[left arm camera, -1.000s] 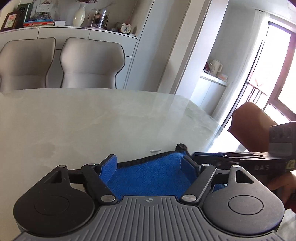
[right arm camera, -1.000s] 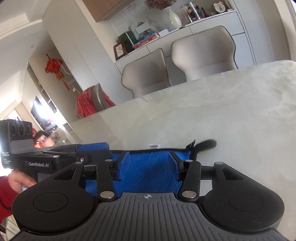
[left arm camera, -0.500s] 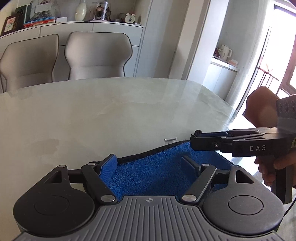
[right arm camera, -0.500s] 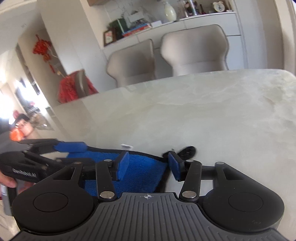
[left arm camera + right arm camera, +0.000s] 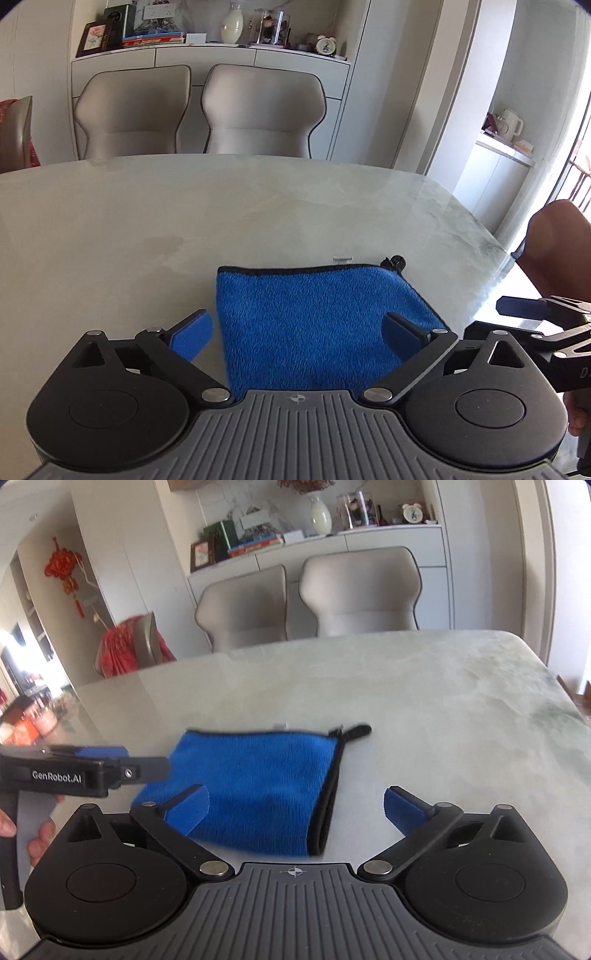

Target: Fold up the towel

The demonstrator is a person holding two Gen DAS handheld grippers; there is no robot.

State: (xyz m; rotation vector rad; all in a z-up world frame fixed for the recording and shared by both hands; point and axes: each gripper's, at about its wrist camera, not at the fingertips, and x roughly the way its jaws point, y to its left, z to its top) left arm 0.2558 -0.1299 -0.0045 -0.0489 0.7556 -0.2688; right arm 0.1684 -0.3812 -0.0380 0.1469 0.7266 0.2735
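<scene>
While both tools angle down toward the pale marble counter (image 5: 258, 206), the blue towel (image 5: 314, 321) lies folded on it, and everything else can be placed from that towel. The left hand-held gripper (image 5: 299, 332) hovers over the towel's near edge, tilted forward and down; its jaws are opening and already stand wide apart, one blue pad just off the towel's left side and the other over its right portion, neither pressing on the cloth. In the right wrist view this same tool shows from the side at the towel's left edge, with the person's fingers (image 5: 40, 834) wrapped on its black handle below.

The right hand-held gripper (image 5: 295, 808) hangs above the towel's near right corner, pitched down likewise. Its jaws are opening too and are spread wide: the left pad sits over the towel's surface, the right pad over bare counter beyond the towel's black-trimmed edge, and nothing is clamped between them. From the left wrist view, this tool shows right of the towel, held by a bare forearm (image 5: 554, 240).

The towel's black hanging loop (image 5: 354, 731) sticks out at its far right corner. Beyond the towel, across the counter, stand two grey chairs (image 5: 258, 110).
</scene>
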